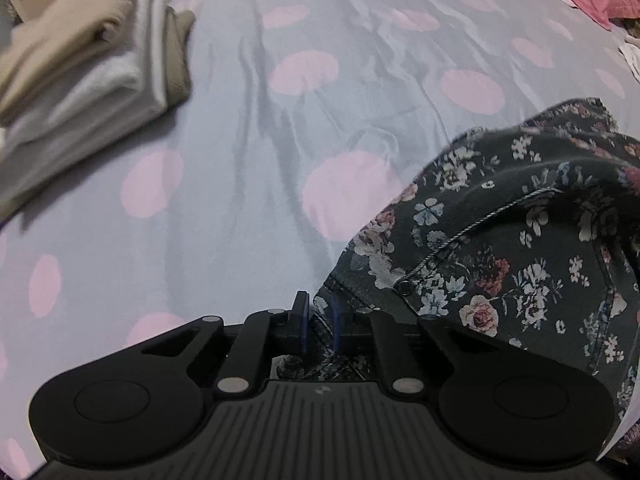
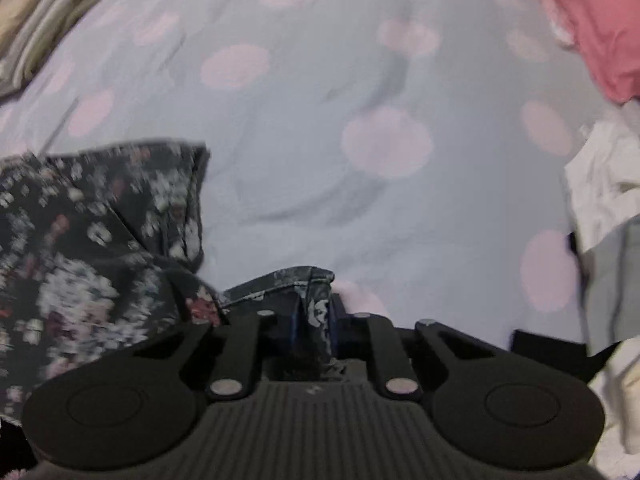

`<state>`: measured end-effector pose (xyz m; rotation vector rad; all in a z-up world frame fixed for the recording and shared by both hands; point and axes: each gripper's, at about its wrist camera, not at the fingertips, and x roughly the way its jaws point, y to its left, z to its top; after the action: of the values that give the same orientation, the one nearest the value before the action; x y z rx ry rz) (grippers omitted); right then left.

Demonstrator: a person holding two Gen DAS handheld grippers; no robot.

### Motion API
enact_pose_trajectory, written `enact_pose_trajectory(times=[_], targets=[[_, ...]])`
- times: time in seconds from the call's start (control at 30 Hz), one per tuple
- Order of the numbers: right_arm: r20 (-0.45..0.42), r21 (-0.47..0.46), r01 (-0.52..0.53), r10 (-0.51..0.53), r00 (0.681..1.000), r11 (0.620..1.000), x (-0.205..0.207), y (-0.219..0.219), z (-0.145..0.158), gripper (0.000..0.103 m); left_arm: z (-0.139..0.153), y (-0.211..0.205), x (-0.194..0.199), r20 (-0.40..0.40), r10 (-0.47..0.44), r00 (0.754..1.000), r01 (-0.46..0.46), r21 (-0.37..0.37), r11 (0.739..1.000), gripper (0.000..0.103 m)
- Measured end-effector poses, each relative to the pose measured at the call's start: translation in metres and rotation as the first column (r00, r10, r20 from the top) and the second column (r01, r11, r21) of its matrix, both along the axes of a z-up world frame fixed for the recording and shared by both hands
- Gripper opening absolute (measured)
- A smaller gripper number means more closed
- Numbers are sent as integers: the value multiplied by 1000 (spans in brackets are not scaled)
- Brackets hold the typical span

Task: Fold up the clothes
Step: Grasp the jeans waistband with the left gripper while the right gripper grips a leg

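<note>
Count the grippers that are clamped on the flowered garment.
2. The left gripper pinches one edge of the flowered garment, and the right gripper pinches another edge, both low over the dotted bedsheet.

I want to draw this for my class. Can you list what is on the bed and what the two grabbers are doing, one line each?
bed cover: grey sheet with pink dots
being folded: dark flowered trousers, bunched up
left gripper: fingers shut on an edge of the trousers
right gripper: fingers shut on another edge of the trousers
already folded: stack of beige and white clothes, far left
waiting: loose white clothes, far right
far right corner: pink cloth
</note>
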<state>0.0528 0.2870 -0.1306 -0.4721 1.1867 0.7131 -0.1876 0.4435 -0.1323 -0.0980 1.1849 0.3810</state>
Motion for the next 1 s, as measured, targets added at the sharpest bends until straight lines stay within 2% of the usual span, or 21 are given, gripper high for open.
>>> enact_pose_trajectory(times=[0.03,0.1,0.13,0.17,0.27,0.33,0.43,0.53,0.57,0.6,0.67,0.7,0.87,0.97,1.0], targets=[[27,5,7,-7,1000,1000,0,-4,13,14,7,1,-1,15,9,1000,-9,9,1000,7],[97,12,22,-23,995,1000,4,-12,40,14,23,6,-2,53,30,998,-32,35,999,0],[139,10,43,-44,989,999,9,-17,55,14,32,8,-1,68,39,997,-44,75,996,0],[181,10,65,-66,981,998,13,-23,71,14,43,12,-1,85,49,995,-59,112,992,0],[297,35,137,-141,944,990,25,-39,114,13,79,31,3,143,90,986,-112,148,983,0],[395,37,179,-179,901,983,29,-49,138,12,96,40,9,149,74,986,-94,133,987,0],[478,26,229,-214,852,973,37,-59,158,11,105,42,16,125,-4,992,-5,75,997,0],[531,39,309,-281,799,950,43,-77,172,11,92,30,16,88,-86,992,80,72,994,2],[541,55,334,-309,782,941,47,-84,177,11,84,26,15,79,-109,991,105,61,993,11],[557,56,353,-322,765,934,51,-91,182,11,77,22,14,69,-133,989,130,50,990,25],[587,57,391,-348,731,919,58,-106,192,11,58,10,11,42,-176,983,174,44,984,42],[603,57,409,-358,713,911,62,-113,197,11,47,4,9,26,-195,980,194,46,980,46],[668,34,479,-377,642,877,72,-144,210,11,-4,-9,8,-60,-237,970,239,23,971,46],[673,28,503,-388,629,864,79,-158,211,11,-20,-6,9,-72,-221,973,222,5,975,46],[680,28,510,-391,621,859,80,-161,210,11,-22,-5,11,-73,-214,974,214,-6,977,43]])
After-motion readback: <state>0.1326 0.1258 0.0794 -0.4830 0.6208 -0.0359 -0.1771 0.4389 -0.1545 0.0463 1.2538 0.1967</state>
